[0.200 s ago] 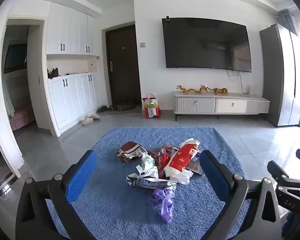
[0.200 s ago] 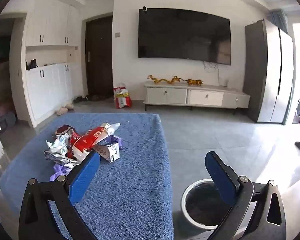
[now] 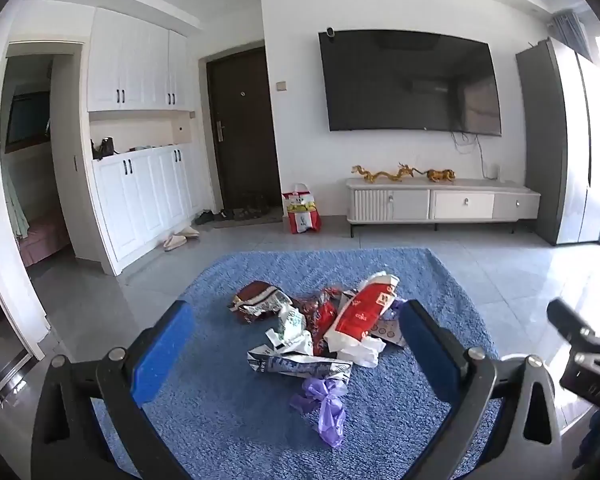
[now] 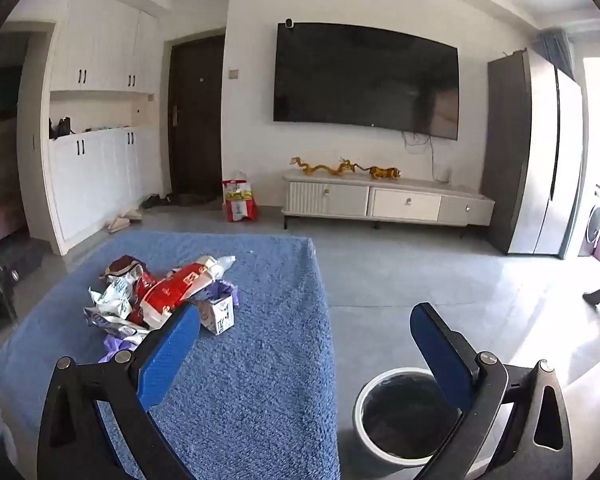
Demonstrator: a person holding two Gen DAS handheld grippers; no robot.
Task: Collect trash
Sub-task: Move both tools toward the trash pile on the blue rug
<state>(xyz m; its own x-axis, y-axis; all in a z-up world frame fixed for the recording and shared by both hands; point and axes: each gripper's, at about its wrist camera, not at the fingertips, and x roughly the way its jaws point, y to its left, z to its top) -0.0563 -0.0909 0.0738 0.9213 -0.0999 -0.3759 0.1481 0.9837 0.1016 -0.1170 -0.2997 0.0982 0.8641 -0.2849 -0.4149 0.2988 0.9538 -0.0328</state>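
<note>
A pile of trash [image 3: 320, 328] lies on a blue rug [image 3: 220, 420]: a red and white wrapper [image 3: 362, 310], crumpled white packets, a dark red bag [image 3: 256, 296] and a purple plastic bag [image 3: 326, 404]. My left gripper [image 3: 296, 344] is open and empty, its blue pads on either side of the pile, above it. In the right wrist view the pile [image 4: 160, 300] is at the left with a small white carton [image 4: 222, 314]. My right gripper [image 4: 308, 340] is open and empty above the rug's right edge. A white bin [image 4: 400, 420] with a dark liner stands at the lower right.
A white TV cabinet [image 3: 440, 204] and a wall TV [image 3: 412, 84] are at the back. A red bag [image 3: 302, 214] stands by the dark door. White cupboards [image 3: 140, 200] line the left wall, with slippers on the grey tiled floor. A tall grey cabinet [image 4: 536, 152] is at the right.
Both views have shifted only slightly. The trash pile and the bin have not moved, and both grippers stay open.
</note>
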